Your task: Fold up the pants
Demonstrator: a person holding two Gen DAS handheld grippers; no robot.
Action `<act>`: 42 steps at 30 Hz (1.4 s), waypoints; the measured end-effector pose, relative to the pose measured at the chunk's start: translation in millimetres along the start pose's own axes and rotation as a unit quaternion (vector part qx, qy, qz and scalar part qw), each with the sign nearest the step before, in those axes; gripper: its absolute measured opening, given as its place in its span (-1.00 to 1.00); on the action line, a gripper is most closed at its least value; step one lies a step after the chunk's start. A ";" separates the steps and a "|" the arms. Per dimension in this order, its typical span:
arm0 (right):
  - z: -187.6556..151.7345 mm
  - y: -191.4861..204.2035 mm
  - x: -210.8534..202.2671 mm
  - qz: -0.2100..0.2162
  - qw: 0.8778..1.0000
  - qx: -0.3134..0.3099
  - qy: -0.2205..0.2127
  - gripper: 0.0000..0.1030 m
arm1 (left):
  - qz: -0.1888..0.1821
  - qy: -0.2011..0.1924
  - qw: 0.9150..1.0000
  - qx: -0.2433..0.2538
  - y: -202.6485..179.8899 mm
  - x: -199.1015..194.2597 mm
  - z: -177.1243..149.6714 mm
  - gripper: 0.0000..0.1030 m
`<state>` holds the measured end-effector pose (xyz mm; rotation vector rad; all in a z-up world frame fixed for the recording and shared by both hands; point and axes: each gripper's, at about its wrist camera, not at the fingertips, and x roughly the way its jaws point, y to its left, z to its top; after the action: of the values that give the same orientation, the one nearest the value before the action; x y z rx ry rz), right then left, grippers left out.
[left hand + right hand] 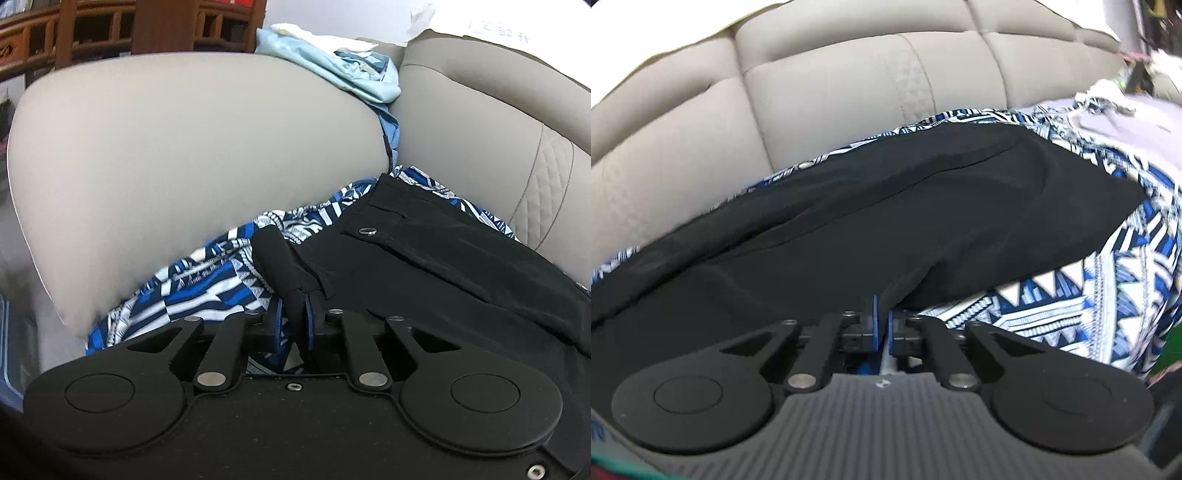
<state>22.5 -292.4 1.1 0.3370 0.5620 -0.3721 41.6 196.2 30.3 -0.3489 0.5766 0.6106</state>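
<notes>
The beige sofa (184,147) carries a patterned blue-and-white cloth (207,288), and the black pants (443,266) lie on it. The left gripper (295,314) and the right gripper (881,314) are both pinched tight on the pants' edge. Risk: thin bites may slip during a lift — or snag the cloth beneath.

Left claw (295,314) pinching black pants (443,266), patterned cloth (207,291) beneath

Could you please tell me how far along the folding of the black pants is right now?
Done: the black pants lie spread over the patterned cloth on the sofa. In hand: the left gripper and right gripper are each shut on a near edge. Left: no fold shows yet.
</notes>
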 end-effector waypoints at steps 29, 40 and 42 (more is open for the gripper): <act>34.1 -118.5 14.5 -0.154 0.987 0.053 -0.004 -0.81 | 0.070 0.029 0.996 0.045 -5.3 14.8 -8.7 -0.72; 64.1 -161.7 3.5 -0.196 0.977 0.074 -0.033 -0.48 | 0.109 0.020 0.994 0.003 -8.8 0.3 -2.1 -0.09; 70.7 -149.6 -3.0 -0.181 0.980 0.064 -0.045 -0.23 | 0.106 0.005 0.994 -0.005 -10.1 -9.3 2.2 -0.07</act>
<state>-12.0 -452.0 28.1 0.3406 0.5110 -0.7733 42.6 185.4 39.0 -0.3032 0.6244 0.8162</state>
